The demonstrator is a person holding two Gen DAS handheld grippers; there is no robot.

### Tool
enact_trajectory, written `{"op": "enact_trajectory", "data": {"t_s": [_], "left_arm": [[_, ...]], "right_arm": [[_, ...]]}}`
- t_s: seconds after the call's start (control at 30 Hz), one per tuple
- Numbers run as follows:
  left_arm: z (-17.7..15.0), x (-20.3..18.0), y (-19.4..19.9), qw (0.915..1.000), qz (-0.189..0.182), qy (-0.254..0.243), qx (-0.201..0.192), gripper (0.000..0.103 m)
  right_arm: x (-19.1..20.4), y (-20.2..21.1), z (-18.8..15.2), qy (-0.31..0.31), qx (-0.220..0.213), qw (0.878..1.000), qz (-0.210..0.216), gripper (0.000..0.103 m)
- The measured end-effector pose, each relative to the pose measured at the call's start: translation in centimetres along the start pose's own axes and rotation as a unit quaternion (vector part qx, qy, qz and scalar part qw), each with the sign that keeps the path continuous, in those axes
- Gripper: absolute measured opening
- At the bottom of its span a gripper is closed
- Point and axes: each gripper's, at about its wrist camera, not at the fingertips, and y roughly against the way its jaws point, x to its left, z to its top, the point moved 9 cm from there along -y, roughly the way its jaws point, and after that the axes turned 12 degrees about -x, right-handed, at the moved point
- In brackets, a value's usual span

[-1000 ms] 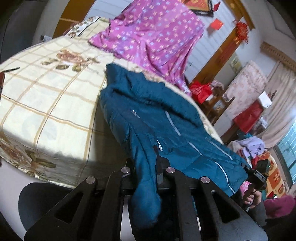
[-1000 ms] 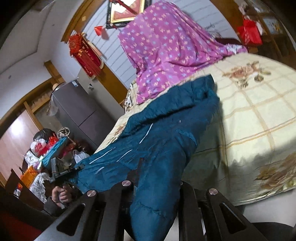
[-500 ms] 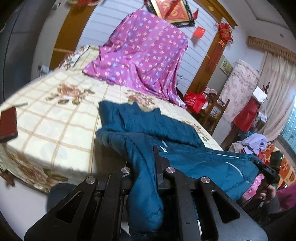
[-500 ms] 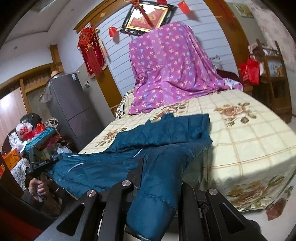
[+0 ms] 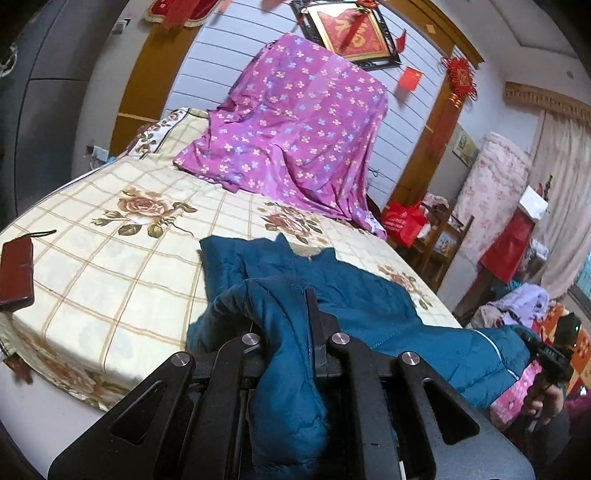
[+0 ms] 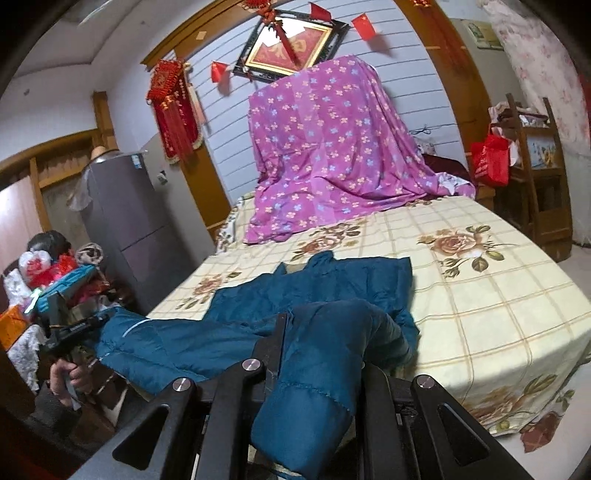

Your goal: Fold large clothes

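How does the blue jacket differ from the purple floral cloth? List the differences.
The blue jacket is plain and quilted; the purple floral cloth is thin and flower-printed. The jacket lies low at the bed's near end, both grippers clamping it; the cloth drapes tall at the far end, ungripped. Both rest on the bed.

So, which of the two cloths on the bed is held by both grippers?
The blue padded jacket, lying at the bed's near edge: both grippers clamp it. The purple flowered cloth drapes untouched at the far end.

Bed (image 5: 110, 280) with rose-check sheet; purple floral cloth (image 6: 332, 147) draped; grey fridge (image 6: 122, 206); framed picture (image 5: 351, 33).
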Motion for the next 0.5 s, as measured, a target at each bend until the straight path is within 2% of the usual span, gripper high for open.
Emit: {"op": "enact_trajectory", "data": {"t_s": [0.17,0.33,0.5], "left_arm": [[1.1,0.1,-3.4,0.9992,0.034,-0.017,-0.006,0.007],[1.8,1.3,-8.3,0.998,0.063,-0.008,0.004,0.007],[4.9,0.7,-10.8,0.9978,0.063,-0.009,-0.017,0.007]], "right_arm": [[-0.8,-3.1,1.0,0.02,0.0,1.0,-0.019,0.013],[-2.4,-7.8,1.7,0.037,-0.006,0.998,-0.047,0.013],[-3.2,-11.3,4.2,0.048,-0.034,0.995,-0.076,0.013]]}}
